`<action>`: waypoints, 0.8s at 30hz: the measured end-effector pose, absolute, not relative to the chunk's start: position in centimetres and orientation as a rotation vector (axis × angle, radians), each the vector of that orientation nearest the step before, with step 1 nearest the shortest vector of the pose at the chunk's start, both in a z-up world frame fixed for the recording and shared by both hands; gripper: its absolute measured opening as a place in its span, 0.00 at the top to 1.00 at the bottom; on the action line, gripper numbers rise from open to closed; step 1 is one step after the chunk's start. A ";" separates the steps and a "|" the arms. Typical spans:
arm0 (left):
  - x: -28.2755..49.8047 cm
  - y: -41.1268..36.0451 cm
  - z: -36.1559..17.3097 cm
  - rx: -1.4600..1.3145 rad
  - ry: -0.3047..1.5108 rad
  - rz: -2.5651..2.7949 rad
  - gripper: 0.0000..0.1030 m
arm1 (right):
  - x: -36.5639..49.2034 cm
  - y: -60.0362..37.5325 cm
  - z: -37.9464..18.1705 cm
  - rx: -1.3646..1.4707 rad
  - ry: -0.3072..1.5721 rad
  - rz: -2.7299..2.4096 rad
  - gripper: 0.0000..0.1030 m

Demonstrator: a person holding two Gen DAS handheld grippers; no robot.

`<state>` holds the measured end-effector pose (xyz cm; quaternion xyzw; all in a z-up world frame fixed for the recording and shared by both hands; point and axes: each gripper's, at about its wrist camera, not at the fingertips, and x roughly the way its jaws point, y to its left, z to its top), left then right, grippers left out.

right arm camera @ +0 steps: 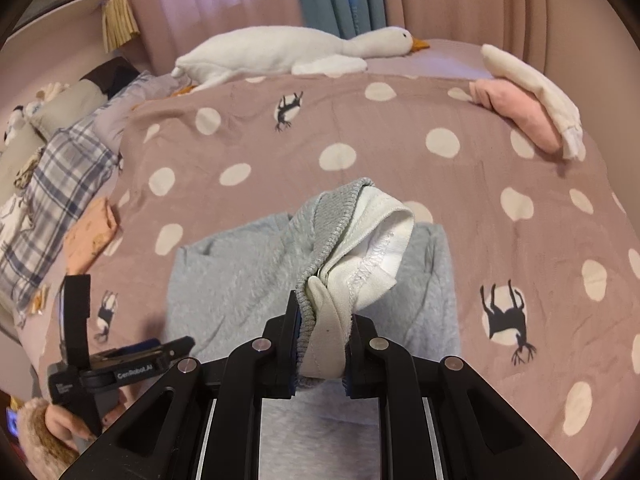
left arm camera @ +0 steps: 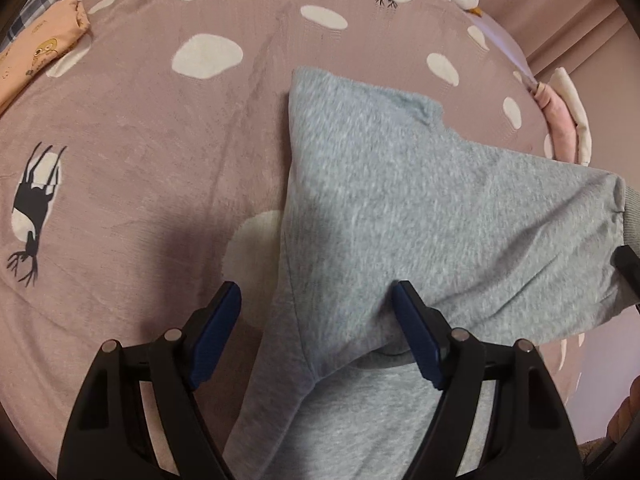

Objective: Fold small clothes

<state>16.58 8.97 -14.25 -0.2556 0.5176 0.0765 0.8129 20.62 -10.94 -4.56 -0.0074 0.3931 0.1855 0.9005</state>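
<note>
The right tool (right arm camera: pixel 322 344) stood nearest the right wrist camera, its jaws closed on a bunched ribbed waistband and white lining of the grey garment (right arm camera: pixel 240 276). The gripped end was lifted clear of the bed, and the cloth ran down from it to the rest of the garment lying on the bedspread (right arm camera: pixel 360 128).

The left tool (left arm camera: pixel 316 332) stood with its jaws wide apart. In the left wrist view grey cloth lay between the blue pads (left arm camera: pixel 216 332), draped against the right-hand pad and clear of the left-hand one; no clamping was visible. In the right wrist view the same tool appeared at lower left, held in a person's hand (right arm camera: pixel 66 420) with a furry cuff.

The garment lay near the middle of the bed, one folded layer over another, on a mauve spread with white dots and black deer figures.

Other items noted on the bed, well apart from the garment:
- a white plush goose (right arm camera: pixel 288 54) along the far edge;
- pink and cream folded clothes (right arm camera: pixel 528 108) at the far right;
- a peach printed garment (right arm camera: pixel 92 232) at the left, beside a plaid cloth (right arm camera: pixel 52 196).
</note>
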 end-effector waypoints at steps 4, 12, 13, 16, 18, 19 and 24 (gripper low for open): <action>16.9 8.9 -14.9 -0.555 1.116 0.167 0.24 | 20.9 -11.3 -5.4 -0.014 0.833 0.378 0.84; 17.5 8.6 -15.3 -0.541 1.119 0.178 0.21 | 21.3 -11.7 -6.6 -0.003 0.865 0.370 0.84; 17.5 8.5 -15.3 -0.542 1.120 0.180 0.21 | 21.3 -11.7 -6.6 -0.002 0.867 0.370 0.84; 17.7 8.5 -15.4 -0.547 1.120 0.180 0.20 | 21.2 -11.7 -6.7 -0.002 0.870 0.371 0.84; 17.7 8.5 -15.5 -0.550 1.119 0.180 0.20 | 21.3 -11.8 -6.8 0.002 0.874 0.371 0.84; 17.6 8.5 -15.5 -0.550 1.119 0.180 0.20 | 21.3 -12.0 -6.8 0.006 0.877 0.372 0.84; 17.5 8.6 -15.6 -0.547 1.118 0.174 0.18 | 21.5 -12.2 -7.3 0.011 0.889 0.366 0.84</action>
